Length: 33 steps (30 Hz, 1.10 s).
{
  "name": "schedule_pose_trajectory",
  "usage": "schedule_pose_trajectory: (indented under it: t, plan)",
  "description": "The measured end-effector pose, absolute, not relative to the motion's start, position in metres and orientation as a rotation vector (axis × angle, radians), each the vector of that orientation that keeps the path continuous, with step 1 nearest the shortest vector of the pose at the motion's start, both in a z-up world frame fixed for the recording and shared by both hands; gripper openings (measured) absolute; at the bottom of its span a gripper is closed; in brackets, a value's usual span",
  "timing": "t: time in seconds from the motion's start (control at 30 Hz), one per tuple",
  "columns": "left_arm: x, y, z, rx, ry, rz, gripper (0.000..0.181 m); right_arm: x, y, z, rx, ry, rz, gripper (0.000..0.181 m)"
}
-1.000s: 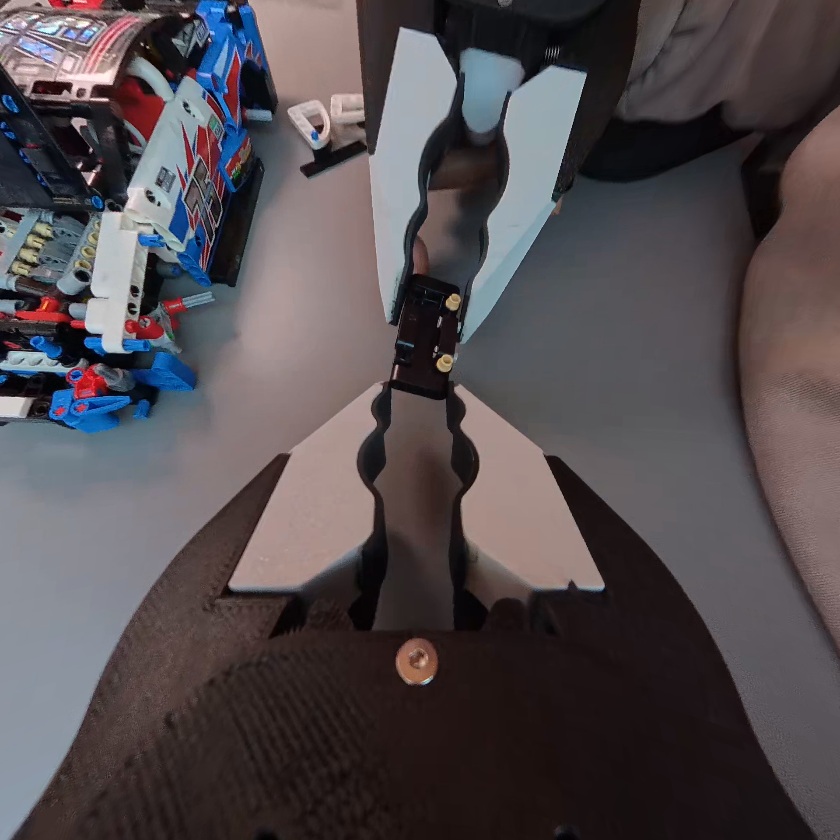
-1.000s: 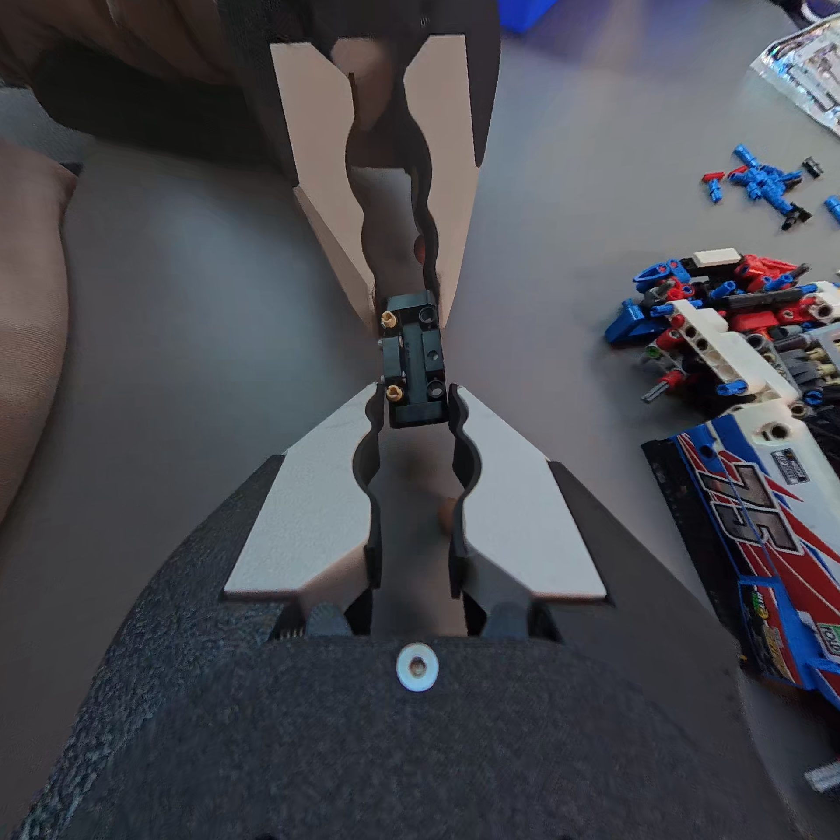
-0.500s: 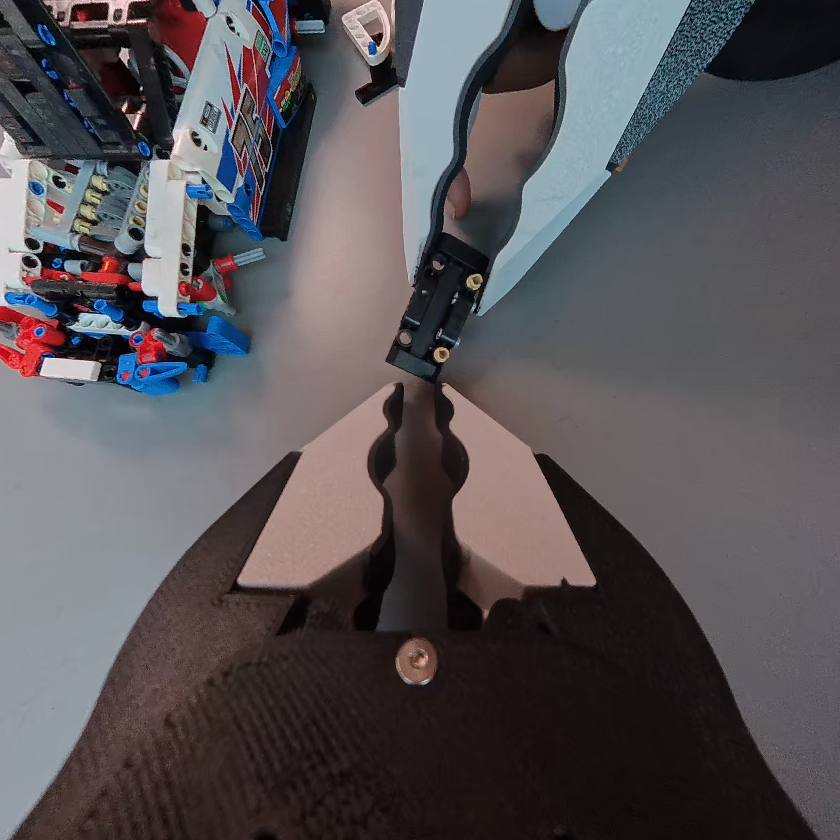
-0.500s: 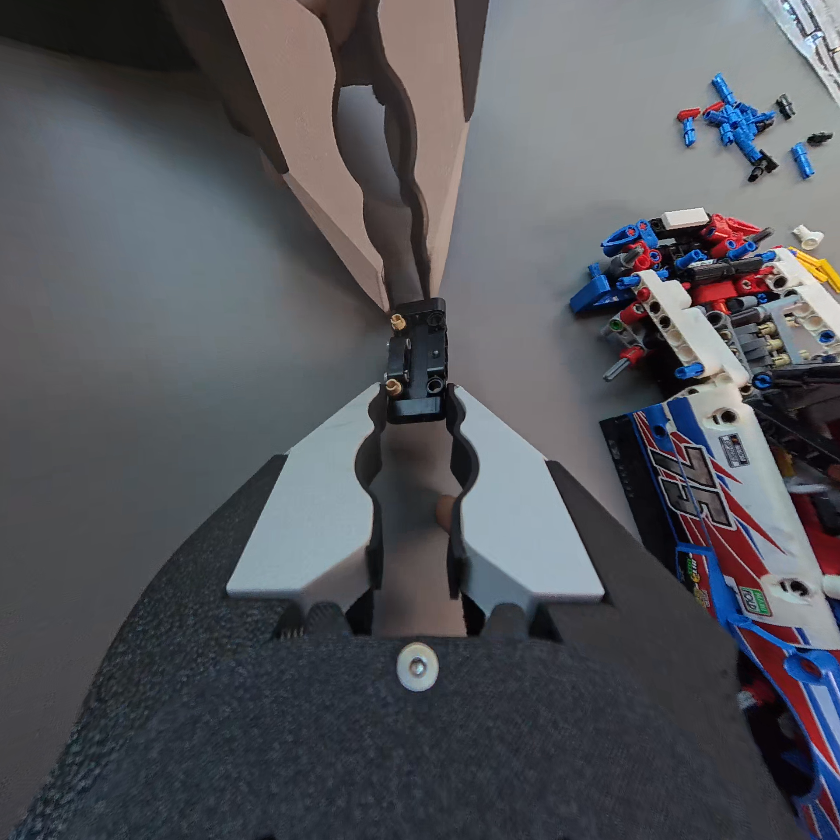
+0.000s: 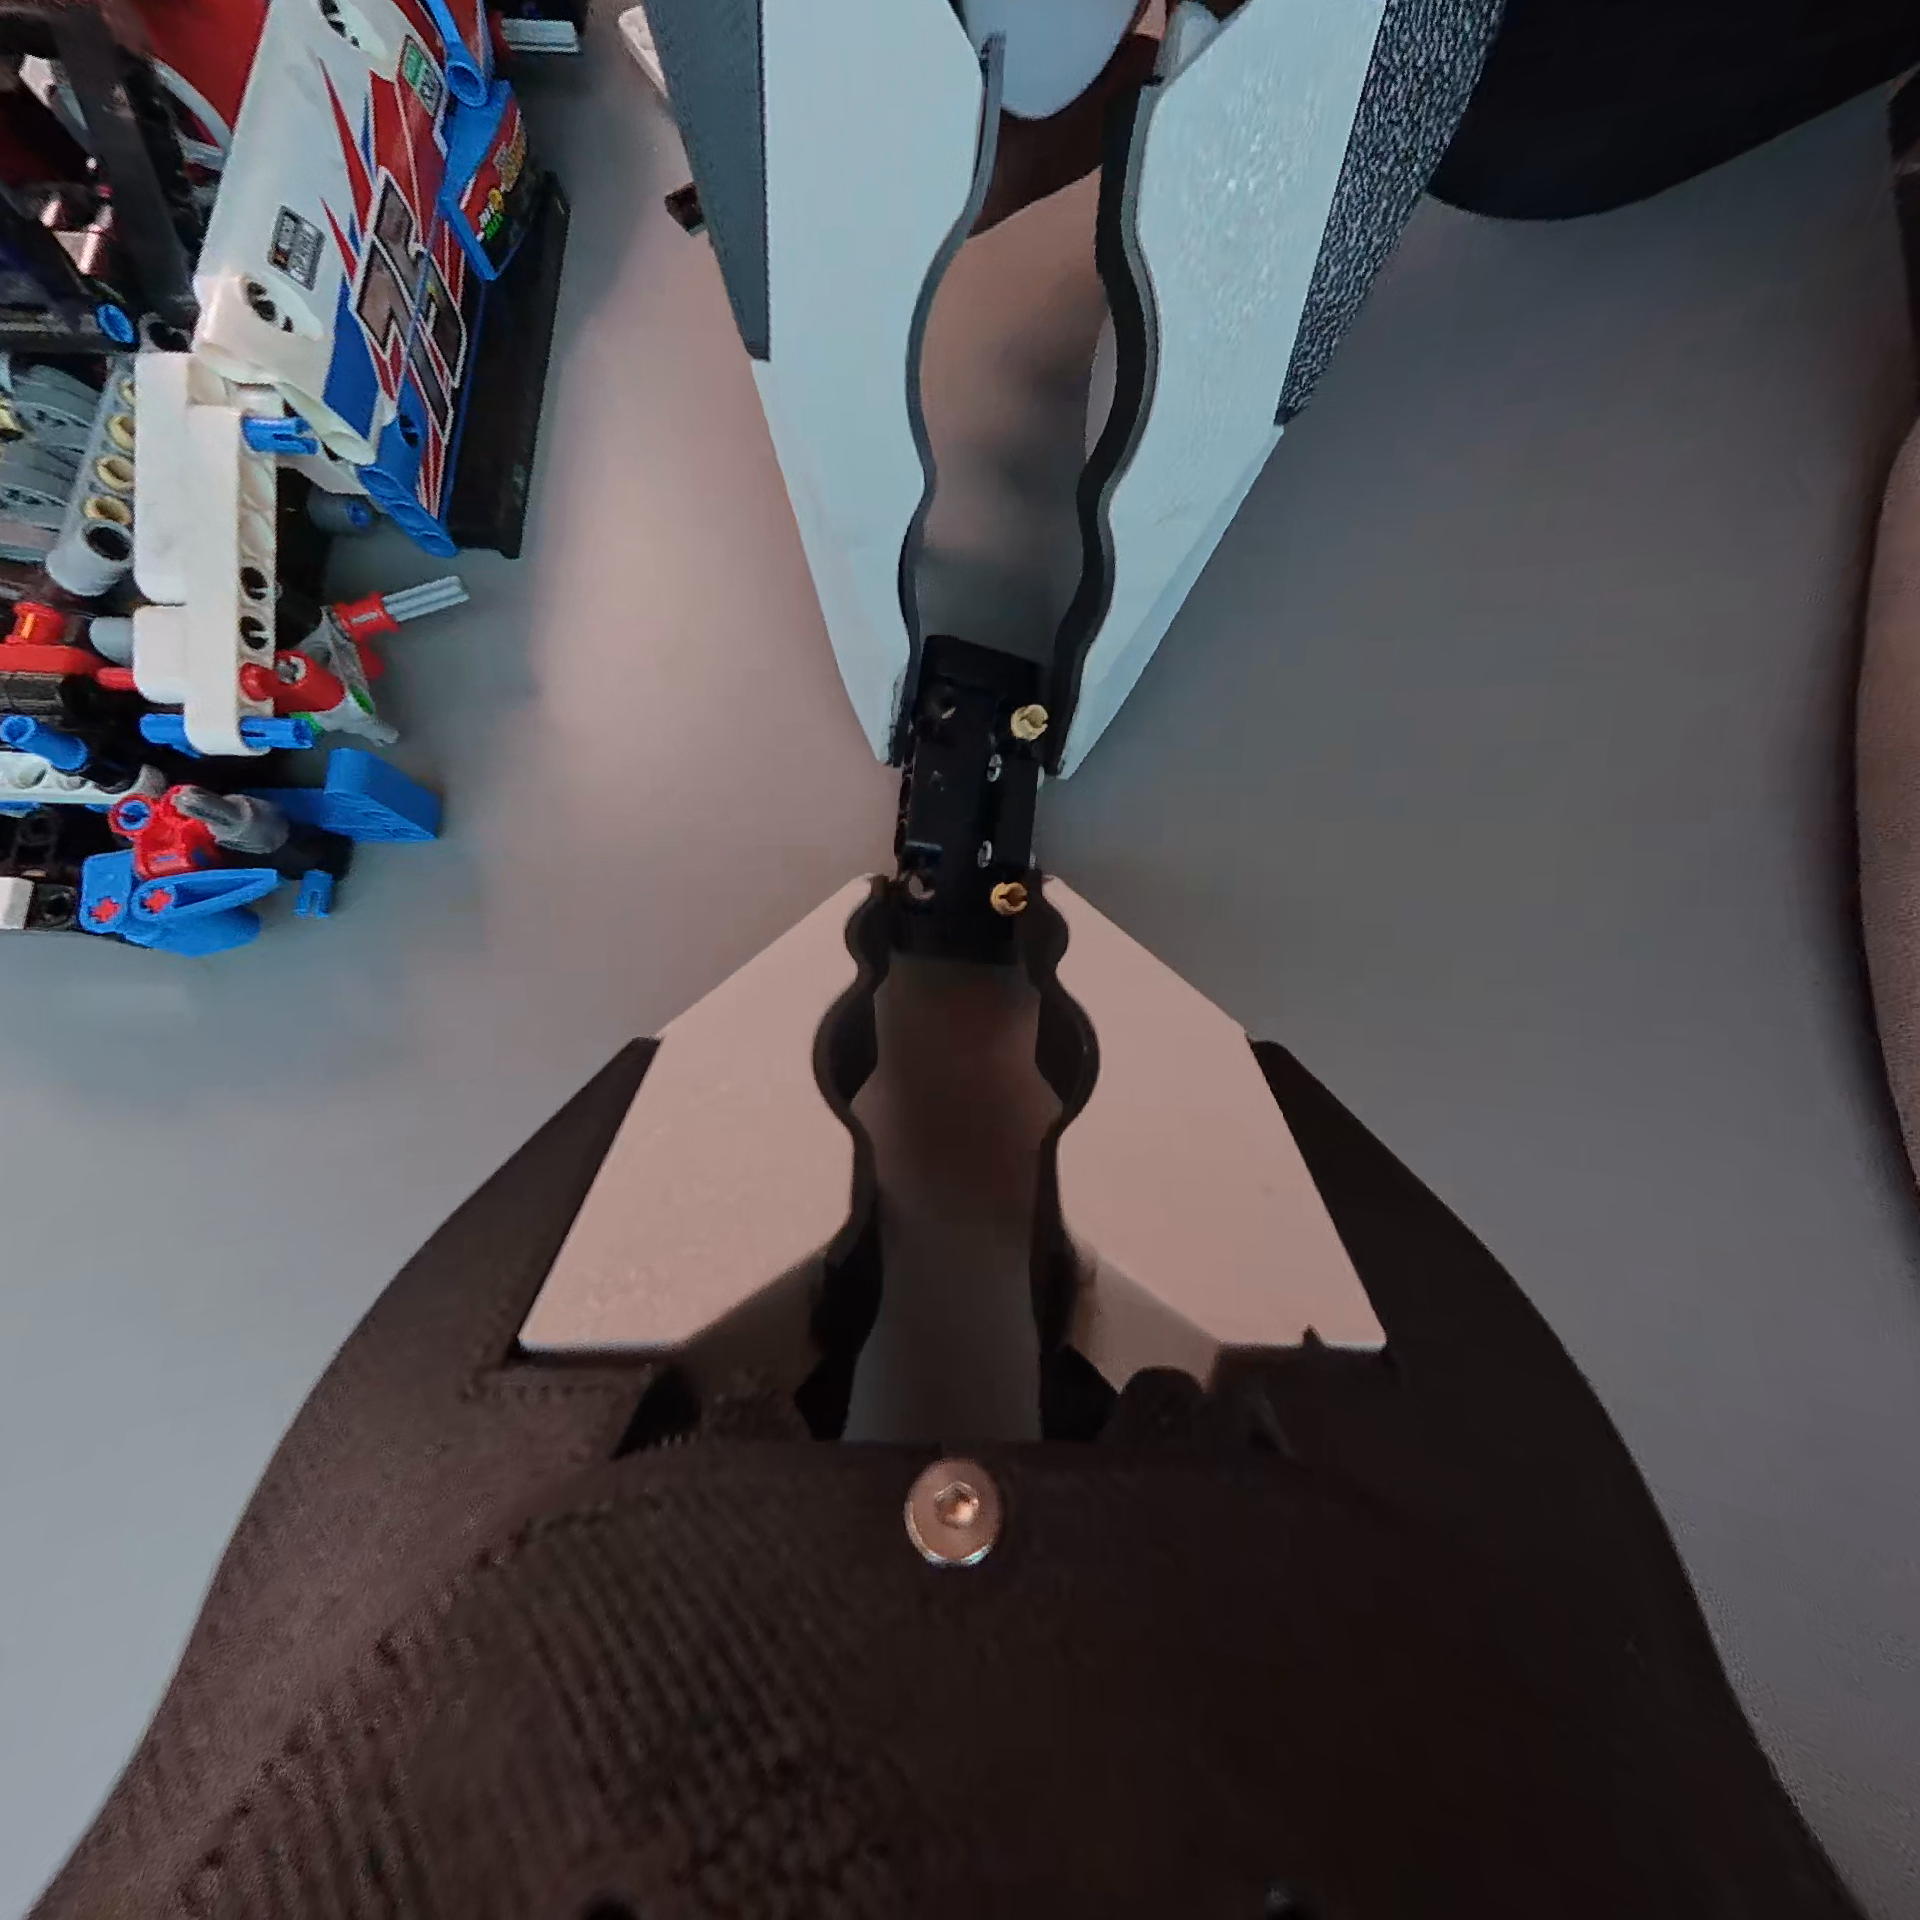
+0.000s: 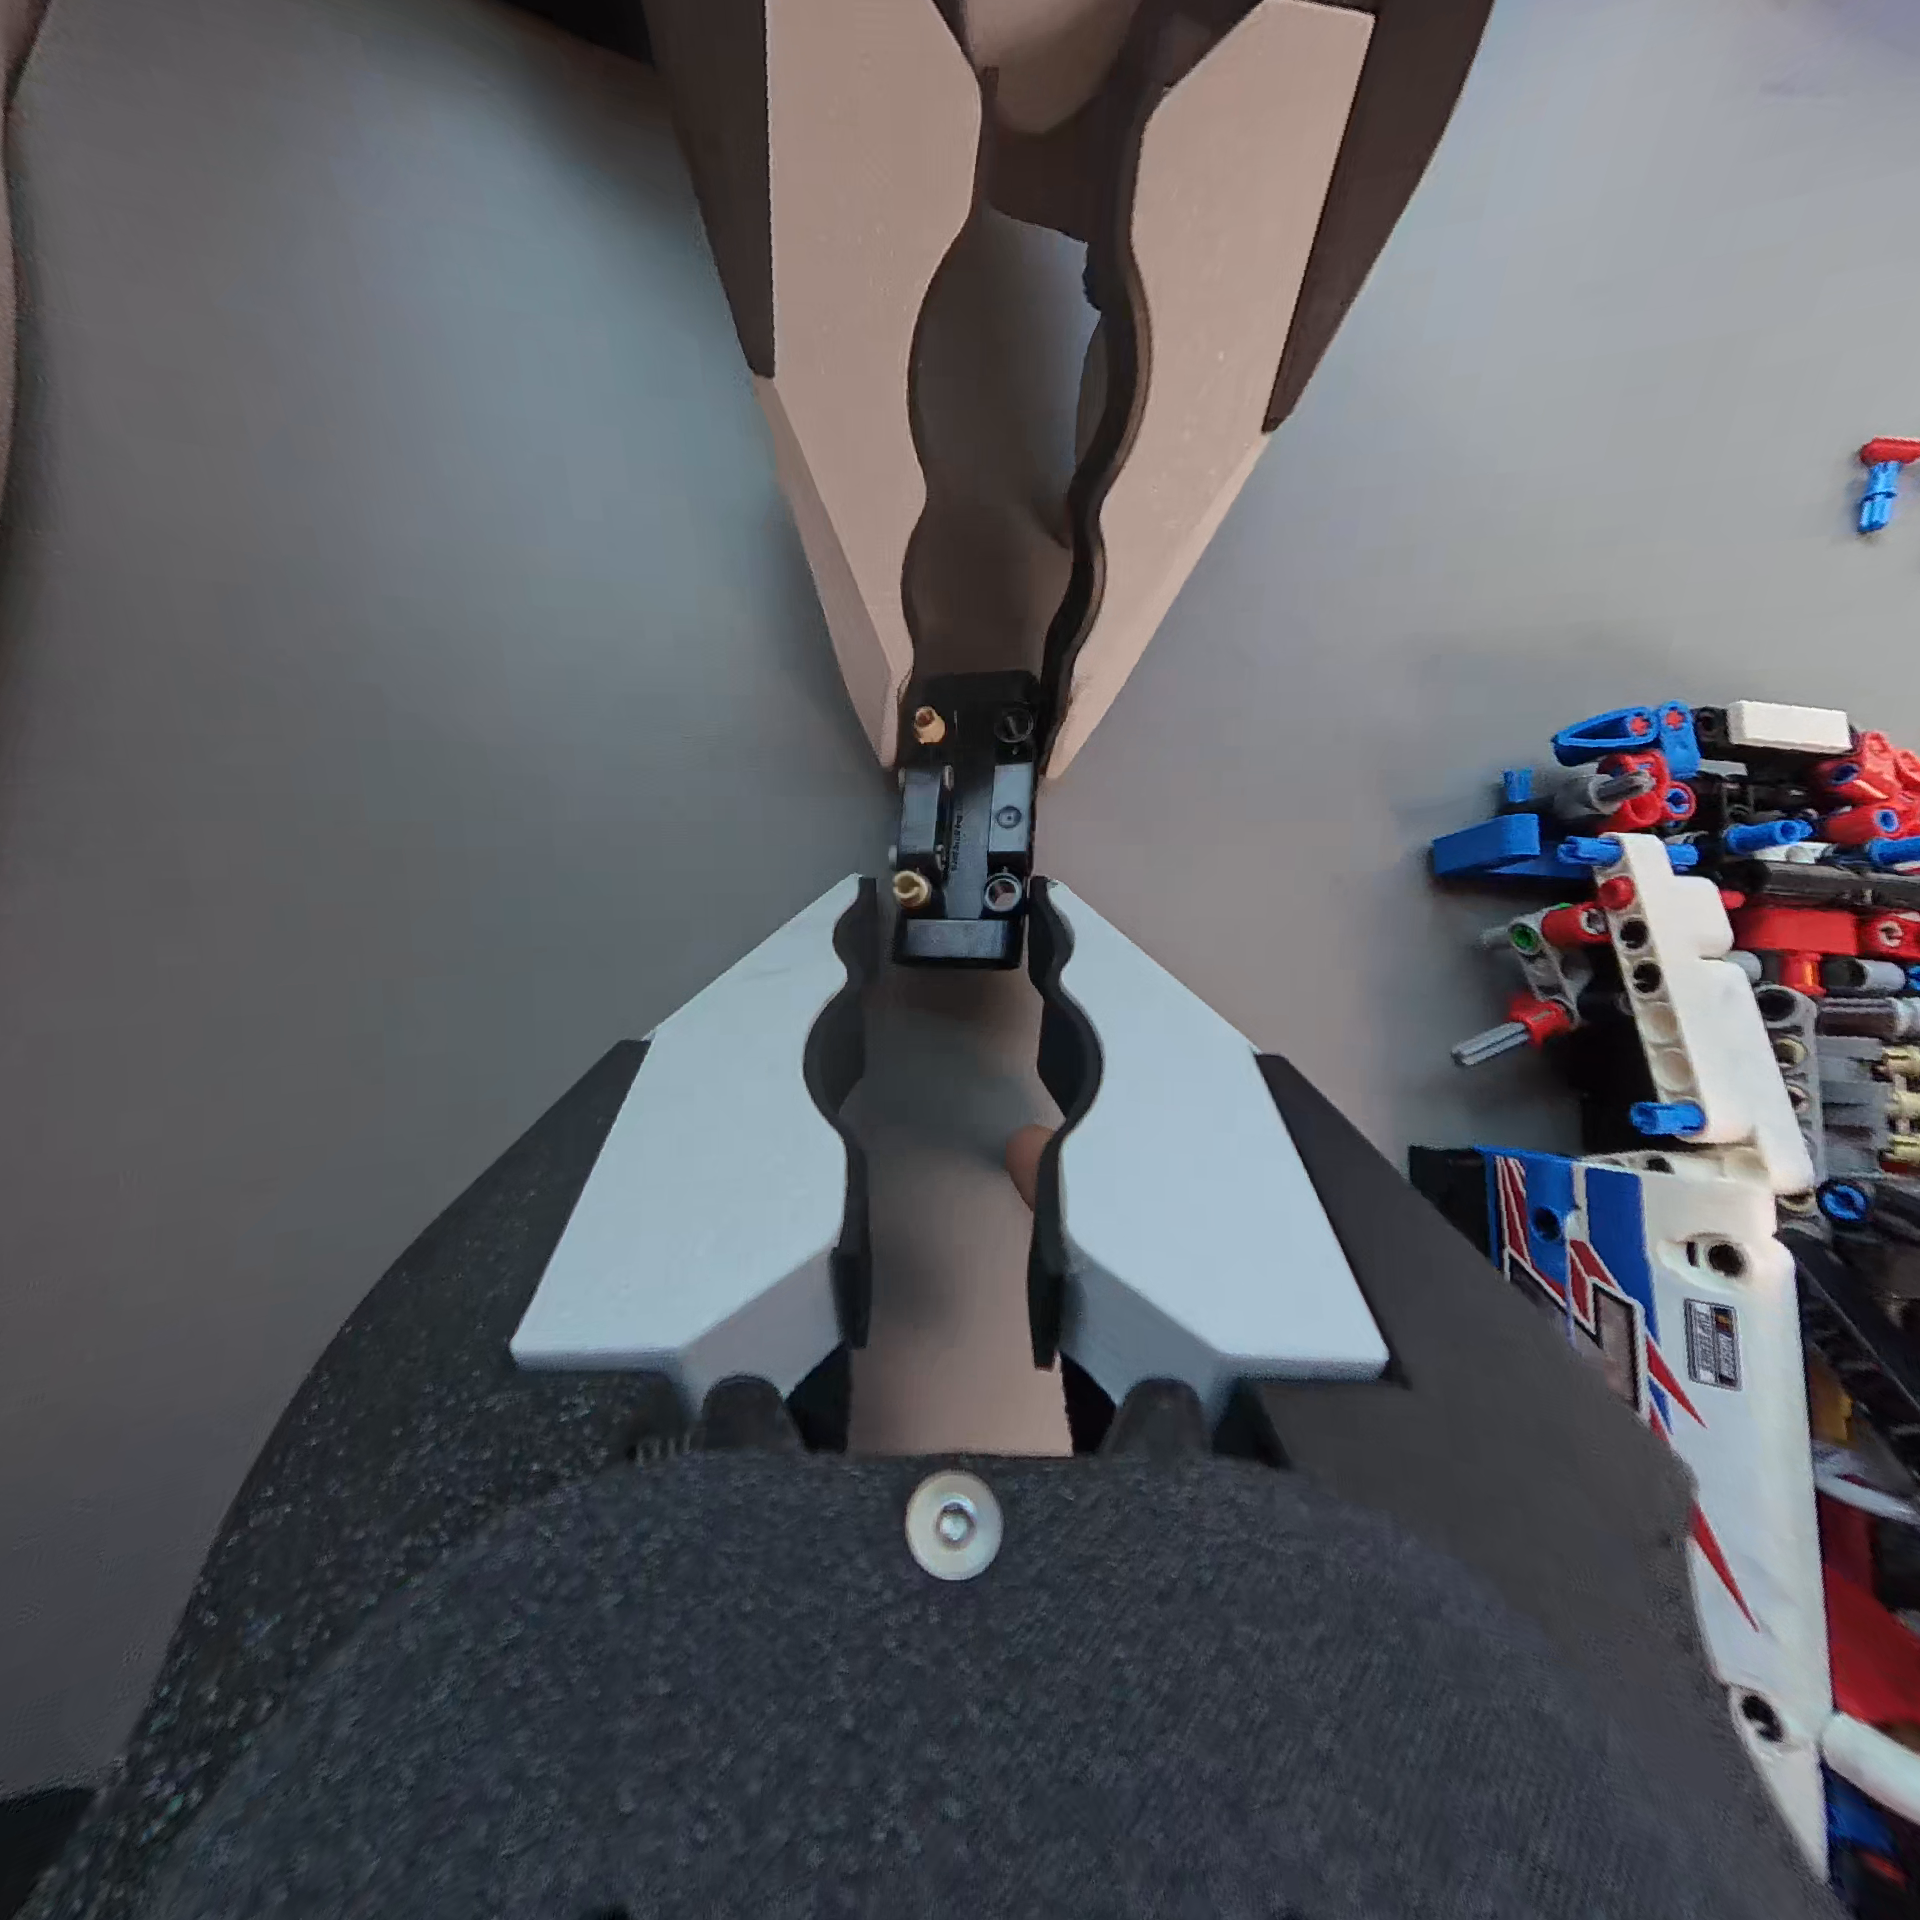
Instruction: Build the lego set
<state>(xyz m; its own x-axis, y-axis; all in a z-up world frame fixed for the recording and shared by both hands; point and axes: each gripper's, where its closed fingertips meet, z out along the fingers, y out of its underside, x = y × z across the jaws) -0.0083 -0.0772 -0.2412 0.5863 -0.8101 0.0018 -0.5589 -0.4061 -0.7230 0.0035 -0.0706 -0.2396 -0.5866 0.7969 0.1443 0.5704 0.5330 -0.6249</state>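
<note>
A small black lego assembly [image 5: 966, 810] with two tan pins is held in the air between my two grippers, which face each other tip to tip. In the left wrist view my left gripper [image 5: 961, 899] is shut on its near end, and my right gripper [image 5: 977, 743] grips its far end. In the right wrist view the same assembly [image 6: 966, 831] sits with its near end in my right gripper [image 6: 951, 894], which is shut on it. My left gripper [image 6: 971, 764] clamps the far end there.
The partly built white, blue and red lego car [image 5: 343, 260] lies on the grey table to the left; it also shows in the right wrist view [image 6: 1714, 1195]. A few loose blue and red pins [image 6: 1886, 488] lie farther off. A person's sleeve [image 5: 1891, 831] is at the right edge. The tips of both grippers are at nearly the same place.
Half a second ago my left gripper stood narrower and clear of the assembly, which the right gripper held alone. The left gripper has come forward and closed on the assembly's free end.
</note>
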Motion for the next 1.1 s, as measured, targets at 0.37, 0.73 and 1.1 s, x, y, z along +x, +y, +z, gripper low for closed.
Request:
schedule_pose_trajectory:
  t: [0.37, 0.73, 1.1]
  plan:
    - [-0.026, -0.068, -0.240, -2.106, 1.017, -0.384, 0.023, -0.001, -0.055, -0.211, -1.241, -2.099, 0.928, 0.035]
    - [-0.054, -0.049, -0.219, -2.042, 0.822, -0.360, 0.030, 0.015, 0.013, -0.131, -1.312, -1.443, 1.149, 0.025]
    - [-0.105, -0.023, -0.140, -1.673, 0.420, -0.159, 0.034, 0.033, 0.066, -0.098, -1.301, -1.039, 1.098, 0.024]
